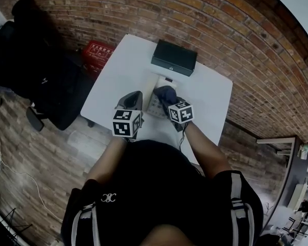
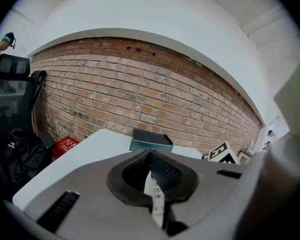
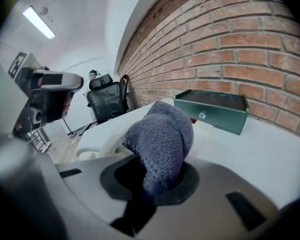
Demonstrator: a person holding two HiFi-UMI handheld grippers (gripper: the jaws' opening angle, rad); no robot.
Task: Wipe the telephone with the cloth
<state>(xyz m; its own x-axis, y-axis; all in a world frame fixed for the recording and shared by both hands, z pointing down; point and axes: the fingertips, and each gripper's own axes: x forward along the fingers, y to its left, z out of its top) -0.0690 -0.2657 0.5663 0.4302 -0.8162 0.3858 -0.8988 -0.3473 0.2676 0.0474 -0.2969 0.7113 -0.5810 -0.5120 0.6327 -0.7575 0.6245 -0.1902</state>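
Black fabric, a bag or a coat, is heaped on the office chair (image 1: 38, 60) at the far left. A red crate (image 1: 98, 53) sits on the floor between it and the white tabletop (image 1: 118, 70). Over the near part of that tabletop the left claw (image 2: 150, 156) has its pads drawn together at the tips with nothing caught between them. Through the slit below them a strip of keypad shows, so it hangs right at the left edge of the telephone (image 1: 155, 104), perhaps to steady it. The telephone lies flat near the middle of the tabletop, between the two claws. Just right of it the right claw (image 3: 157, 176) is clamped on the blue-grey knitted cloth (image 3: 162, 131). The cloth bulges out ahead of the pads in a bunched wad, and from above it appears to rest on the telephone's far right part. Beyond, by the brick wall, stands a dark green box (image 1: 174, 58), well apart from the work. I judge the wiping is at hand or just begun. No surface shows as cleaned, and the keypad and handset side look yet to be covered.
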